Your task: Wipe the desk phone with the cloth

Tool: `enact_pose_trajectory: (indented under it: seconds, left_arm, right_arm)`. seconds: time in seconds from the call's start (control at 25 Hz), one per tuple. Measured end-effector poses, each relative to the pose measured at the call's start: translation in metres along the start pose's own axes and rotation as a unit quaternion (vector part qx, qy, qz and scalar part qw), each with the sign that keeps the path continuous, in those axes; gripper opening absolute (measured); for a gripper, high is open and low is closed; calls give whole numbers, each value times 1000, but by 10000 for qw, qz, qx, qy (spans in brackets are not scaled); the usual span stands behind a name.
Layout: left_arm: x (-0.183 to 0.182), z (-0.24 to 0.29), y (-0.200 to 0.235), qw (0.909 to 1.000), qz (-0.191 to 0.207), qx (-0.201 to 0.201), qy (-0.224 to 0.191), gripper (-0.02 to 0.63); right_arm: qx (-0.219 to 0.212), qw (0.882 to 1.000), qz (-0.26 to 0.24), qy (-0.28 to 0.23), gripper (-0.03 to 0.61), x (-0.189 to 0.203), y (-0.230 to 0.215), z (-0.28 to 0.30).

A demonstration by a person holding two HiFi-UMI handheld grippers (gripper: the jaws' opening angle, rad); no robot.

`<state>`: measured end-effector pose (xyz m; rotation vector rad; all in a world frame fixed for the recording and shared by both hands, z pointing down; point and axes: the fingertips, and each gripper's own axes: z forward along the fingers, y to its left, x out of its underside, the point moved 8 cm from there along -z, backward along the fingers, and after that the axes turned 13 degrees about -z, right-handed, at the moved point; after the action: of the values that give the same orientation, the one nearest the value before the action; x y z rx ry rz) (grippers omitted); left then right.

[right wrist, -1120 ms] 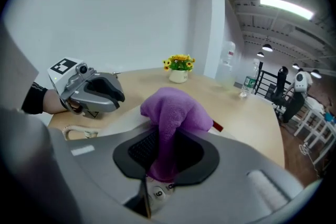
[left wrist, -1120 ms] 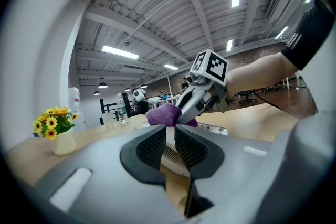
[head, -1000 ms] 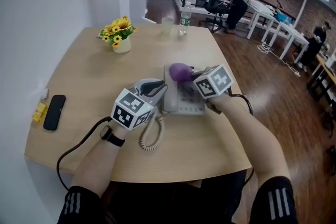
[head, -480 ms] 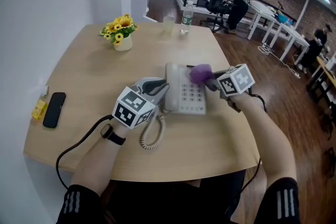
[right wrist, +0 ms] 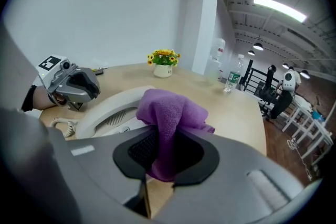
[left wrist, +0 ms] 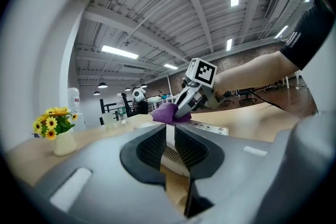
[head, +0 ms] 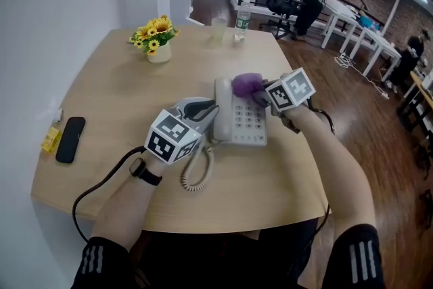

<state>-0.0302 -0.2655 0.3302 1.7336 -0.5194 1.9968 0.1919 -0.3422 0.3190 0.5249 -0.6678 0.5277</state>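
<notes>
The white desk phone [head: 243, 124] lies mid-table with its handset [head: 220, 105] along its left side. My right gripper [head: 258, 95] is shut on a bunched purple cloth [head: 247, 84], which rests on the phone's upper edge above the keypad. The cloth [right wrist: 168, 113] fills the space between the right jaws. At the phone's left, my left gripper [head: 206, 113] has its jaws closed narrowly on the white handset [left wrist: 169, 136]. From there the cloth [left wrist: 167, 113] shows on the phone's far side.
A coiled cord [head: 196, 176] loops toward me from the phone. A pot of yellow flowers [head: 158, 49] stands at the back left; a cup [head: 218, 29] and water bottle [head: 239, 18] stand at the far edge. A black smartphone [head: 70, 140] lies near the left edge.
The right gripper swept the cloth rightward off the phone's top, then came back left over its upper edge. The left gripper stayed put at the handset.
</notes>
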Motion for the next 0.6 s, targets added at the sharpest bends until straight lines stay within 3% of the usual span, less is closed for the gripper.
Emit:
enact_pose_trajectory:
  seconds: [0.6]
  left_arm:
    - [-2, -2, 1, 10000, 9, -44, -10, 43]
  right_arm:
    - [-475, 9933, -1050, -85, 72, 54, 119, -52]
